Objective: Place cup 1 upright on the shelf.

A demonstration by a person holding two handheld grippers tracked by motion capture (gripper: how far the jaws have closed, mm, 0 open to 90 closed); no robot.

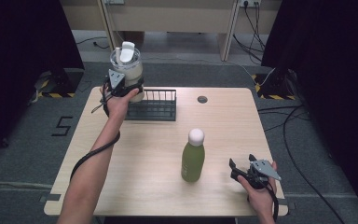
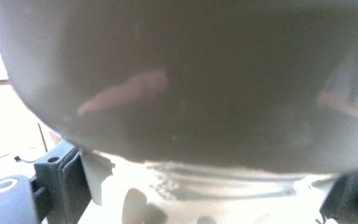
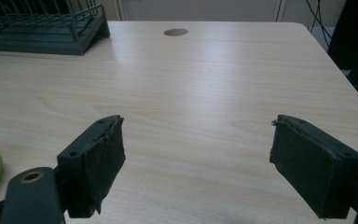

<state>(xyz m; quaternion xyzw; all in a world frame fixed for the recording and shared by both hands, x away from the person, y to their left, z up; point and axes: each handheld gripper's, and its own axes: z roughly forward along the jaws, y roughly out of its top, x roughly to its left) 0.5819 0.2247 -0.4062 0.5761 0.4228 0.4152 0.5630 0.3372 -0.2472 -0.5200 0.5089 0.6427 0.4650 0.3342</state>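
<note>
Jaws of the left gripper are clamped on a clear jar, which is held raised above the far left corner of the table, over the left end of a black wire rack. A white lid or scoop is seen at the jar's top. In the left gripper view the jar's pale wall is pressed close between the black jaws. The right gripper is held near the near right corner, its jaws standing wide apart with nothing between them. A green bottle with a white cap is stood upright just beside it. No label can be read; "5" is marked on the floor.
</note>
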